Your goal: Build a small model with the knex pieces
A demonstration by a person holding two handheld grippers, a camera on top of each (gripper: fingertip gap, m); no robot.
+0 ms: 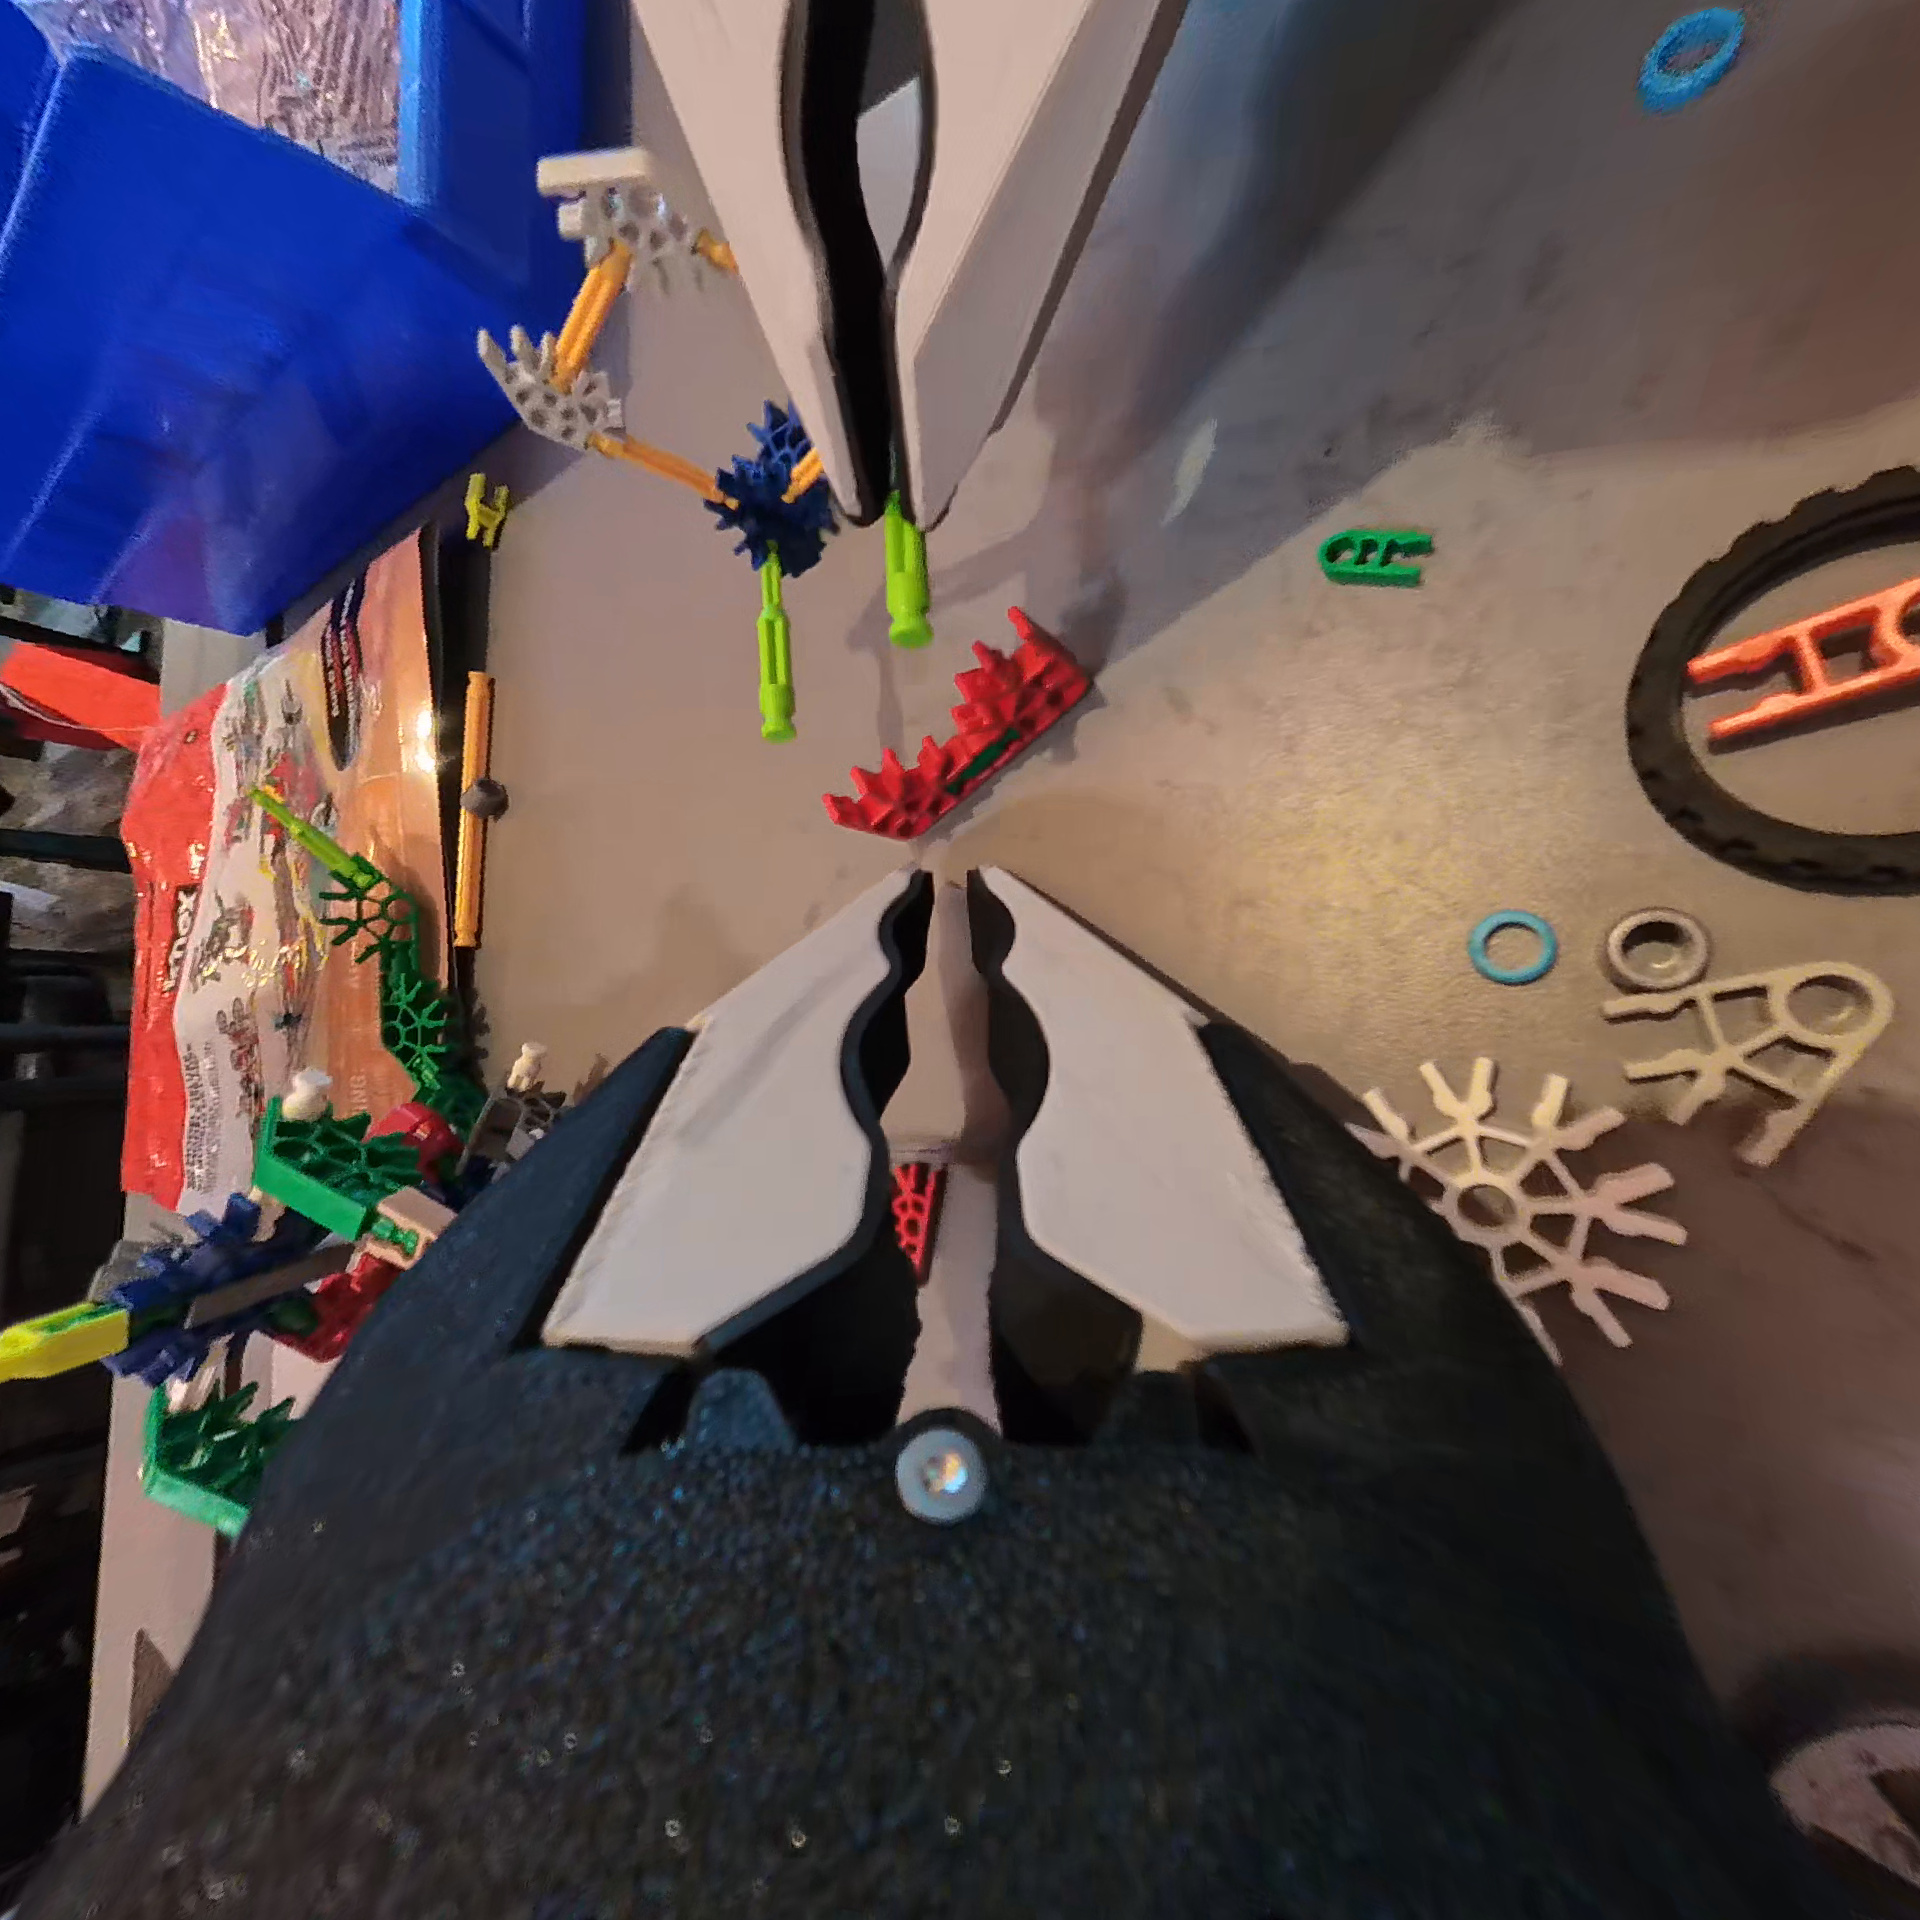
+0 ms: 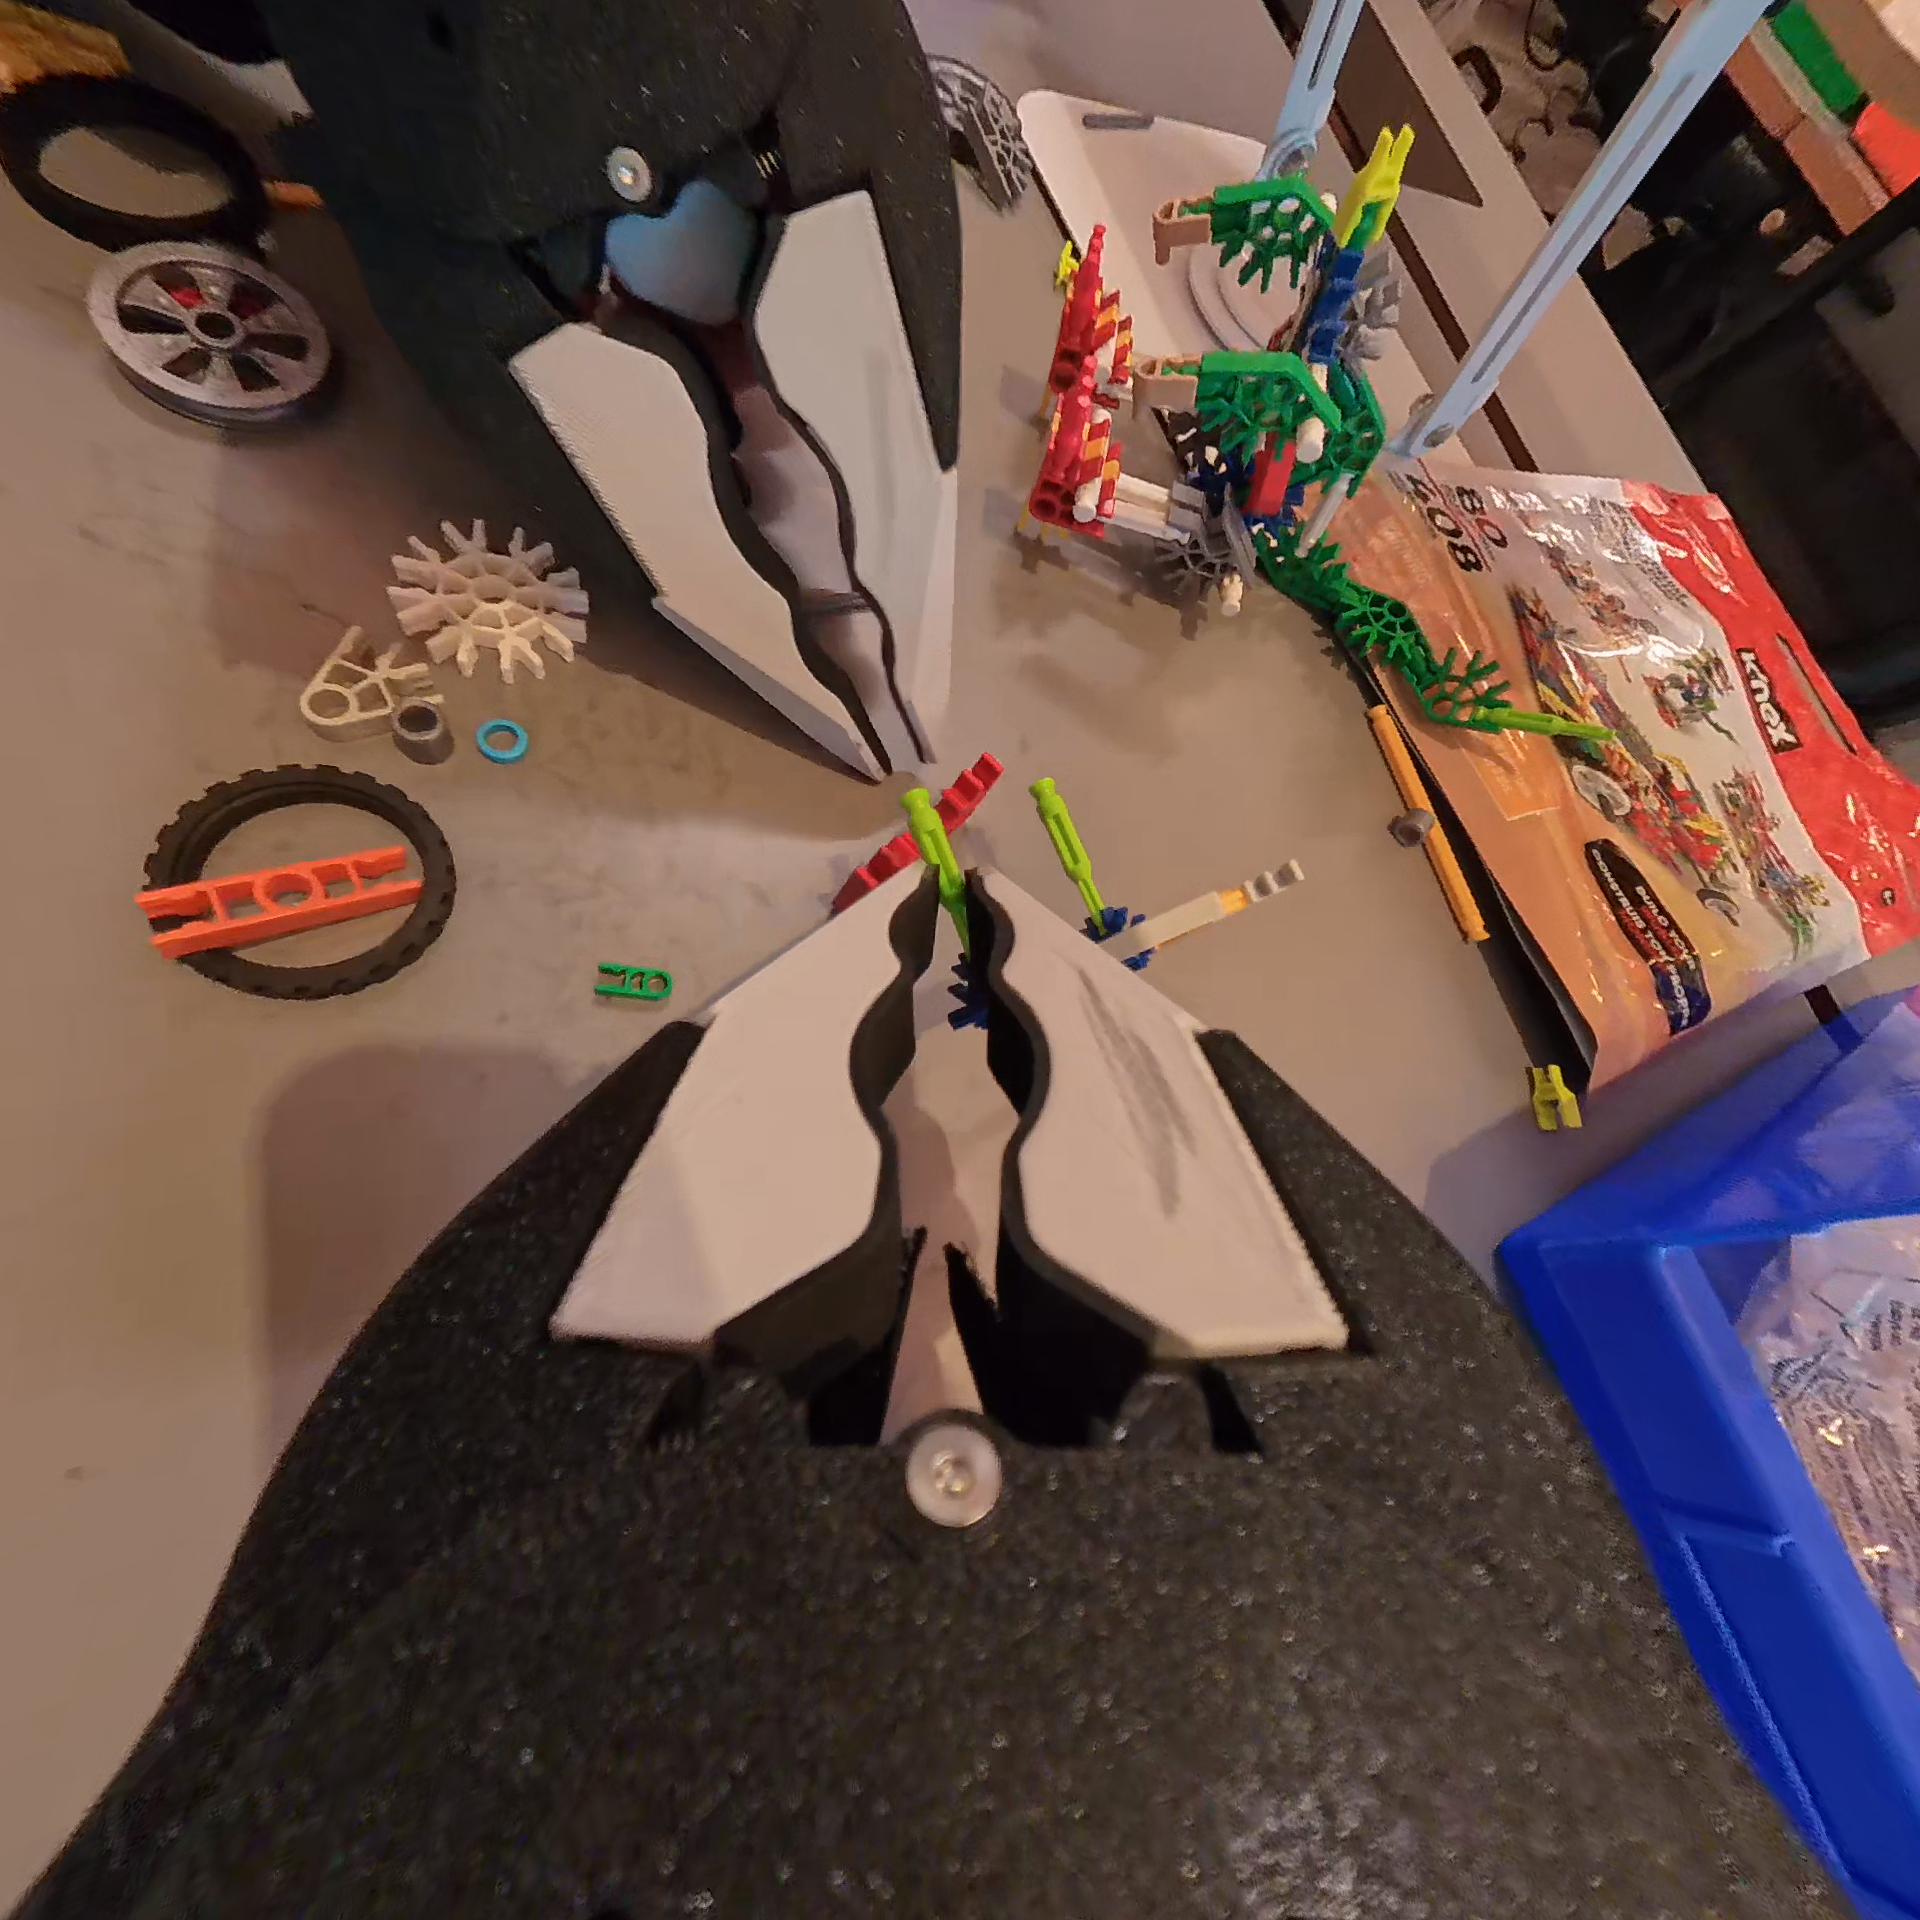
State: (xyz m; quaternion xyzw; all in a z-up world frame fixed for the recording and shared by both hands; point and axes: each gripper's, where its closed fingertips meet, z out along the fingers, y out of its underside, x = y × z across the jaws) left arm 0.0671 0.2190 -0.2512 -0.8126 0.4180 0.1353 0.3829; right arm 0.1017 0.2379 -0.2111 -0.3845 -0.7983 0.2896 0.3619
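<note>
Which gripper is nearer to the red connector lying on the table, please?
Left. The left gripper hovers right beside the red connector, apart from it; the right gripper sits farther off, shut on a lime rod.

Grey tabletop [image 2: 727,1091] under warm light, dark shelving [image 2: 1766,156] beyond its far edge

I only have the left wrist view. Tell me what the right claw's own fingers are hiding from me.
Observer: Between its fingers, the right claw pinches a lime rod that runs down to a blue connector.
Operator: Now report anything above the built model on my left.
Observer: Two pale-blue slotted bars slant down toward the green-topped model. Your view cuts them off.
</note>
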